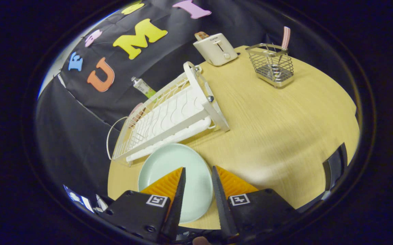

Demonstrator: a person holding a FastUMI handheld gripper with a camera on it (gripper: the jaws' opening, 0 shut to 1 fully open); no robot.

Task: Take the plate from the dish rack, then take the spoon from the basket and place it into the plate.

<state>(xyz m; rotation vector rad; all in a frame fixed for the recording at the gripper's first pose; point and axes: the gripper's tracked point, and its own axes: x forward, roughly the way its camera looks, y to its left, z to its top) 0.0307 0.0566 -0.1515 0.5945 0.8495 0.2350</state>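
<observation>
A: Gripper view first: where does the plate (pixel 177 177) stand?

B: It lies flat on the wooden table (pixel 284 129), near us, just in front of the white dish rack (pixel 172 119), whose near edge it almost touches. So I judge the first half of the task finished. The gripper (pixel 198 178) hovers above the plate with its fingers spread and nothing between them; whether they hang clear of it I cannot tell from this angle.

A: Then the spoon is next?

B: Yes. The wire basket (pixel 272 66) stands far off on the right side of the table, well apart from the plate, beside the toaster (pixel 216 49). A pale checked handle (pixel 286 37) sticks up out of its far right corner, leaning slightly; I take that for the spoon, though its bowl is hidden among the wires.

A: How should the reach go?

B: Lift clear of the plate, cross the bare table to the right of the rack, and come to the handle from above. Keep the jaws wide until the handle sits between the fingers, above the basket's rim, then close on it firmly; it looks thin and may twist if pinched near the tip.

A: Any hazard?

B: The basket looks light. Draw the spoon straight up, or it may catch the wires and tip the whole thing.
</observation>
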